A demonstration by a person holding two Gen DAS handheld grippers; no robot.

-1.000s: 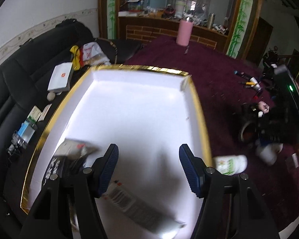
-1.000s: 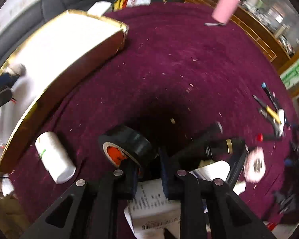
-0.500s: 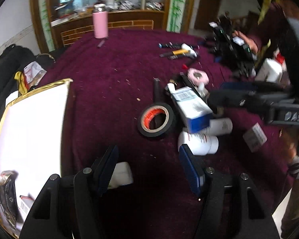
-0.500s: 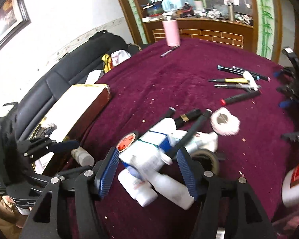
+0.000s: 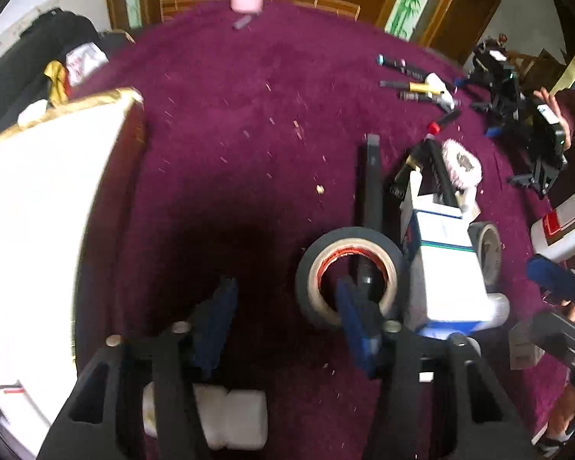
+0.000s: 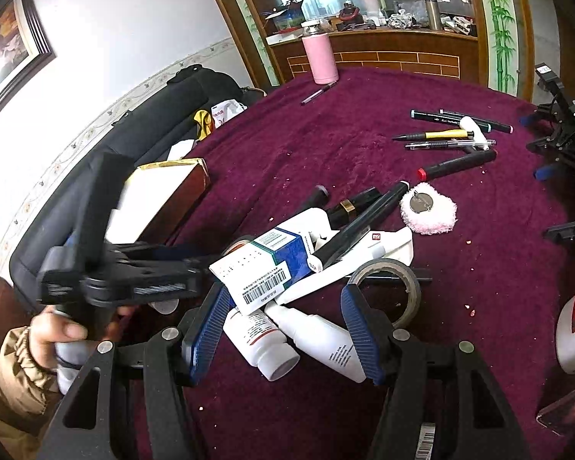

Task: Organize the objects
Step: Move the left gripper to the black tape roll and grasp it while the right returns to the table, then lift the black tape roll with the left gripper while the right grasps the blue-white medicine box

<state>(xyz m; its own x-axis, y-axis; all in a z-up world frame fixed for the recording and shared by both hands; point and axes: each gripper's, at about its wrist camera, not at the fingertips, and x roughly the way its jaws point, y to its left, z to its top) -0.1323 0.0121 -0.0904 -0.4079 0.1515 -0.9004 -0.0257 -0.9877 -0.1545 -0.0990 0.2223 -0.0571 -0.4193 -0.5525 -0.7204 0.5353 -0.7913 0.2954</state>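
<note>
Left wrist view blurred, white bottle [image 5: 226, 419] half hidden beneath jaws.

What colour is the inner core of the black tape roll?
Red-orange inside a pale rim, on the black tape roll; clearest in the left wrist view.

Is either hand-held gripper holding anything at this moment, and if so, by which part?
Nothing is held. The left hand-held gripper is closing beside the black tape roll, nothing between its pads. The right hand-held gripper stands open over the white bottles.
</note>
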